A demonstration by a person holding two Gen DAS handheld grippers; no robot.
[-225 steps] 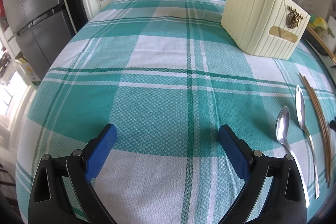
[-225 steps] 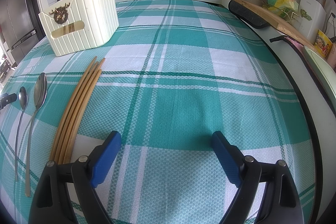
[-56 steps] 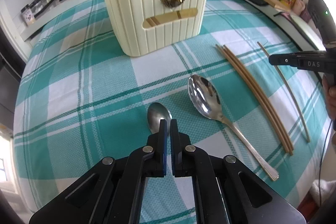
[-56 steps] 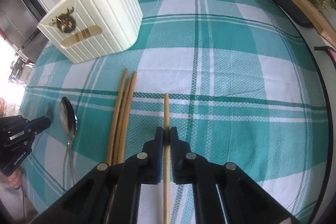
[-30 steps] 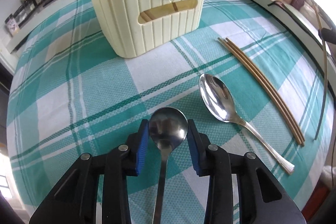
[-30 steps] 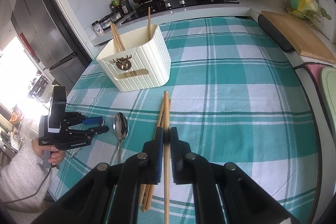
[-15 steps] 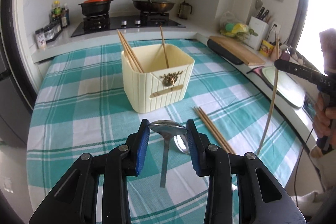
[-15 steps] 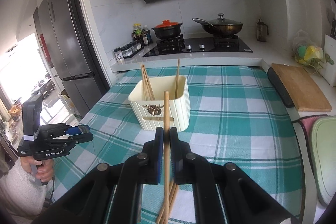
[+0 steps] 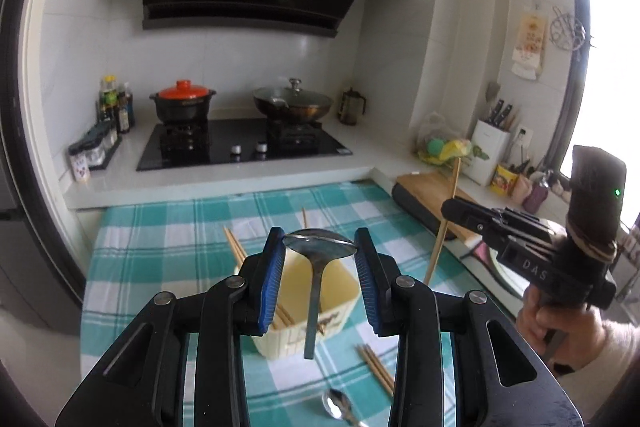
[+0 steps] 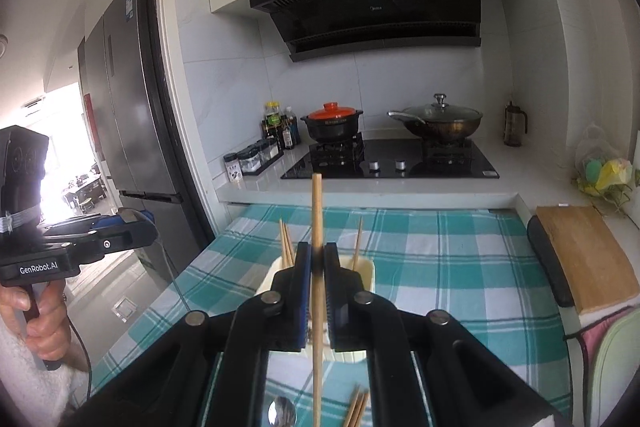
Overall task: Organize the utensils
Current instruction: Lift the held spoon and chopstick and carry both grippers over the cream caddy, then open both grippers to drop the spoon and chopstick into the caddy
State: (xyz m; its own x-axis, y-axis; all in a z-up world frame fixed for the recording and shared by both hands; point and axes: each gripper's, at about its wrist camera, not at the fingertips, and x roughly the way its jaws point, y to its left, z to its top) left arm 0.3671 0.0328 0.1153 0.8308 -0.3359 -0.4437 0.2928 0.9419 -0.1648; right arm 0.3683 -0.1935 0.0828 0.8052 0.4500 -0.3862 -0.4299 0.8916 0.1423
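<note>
Both grippers are raised above the checked tablecloth (image 9: 168, 255), each carrying one utensil over the cream utensil holder (image 9: 340, 287), which stands mid-table with several chopsticks already leaning inside it. Lifted this high, each piece hangs with its long end down, which I judge is the point: a spoon handle or a stick has to go in from above to clear the holder's rim.

The left gripper (image 9: 319, 251) has its jaws partly spread, the blue pads (image 9: 273, 279) pressing on either edge of the small spoon (image 9: 316, 267) at its bowl. The bowl lies flat between the pads and the handle dangles straight down, its tip in front of the holder's near wall (in line with the opening, though whether it is truly over it I cannot tell).

The right gripper (image 10: 316, 259) has its jaws pressed nearly together, pinching a single chopstick (image 10: 317, 211) partway along. The stick stands close to upright, one end well above the pads and the rest running down between the gripper's arms towards the table.

Still on the cloth near the holder lie a larger spoon (image 9: 338, 407) and a bundle of chopsticks (image 9: 376, 367), side by side to the right, so more trips remain.
</note>
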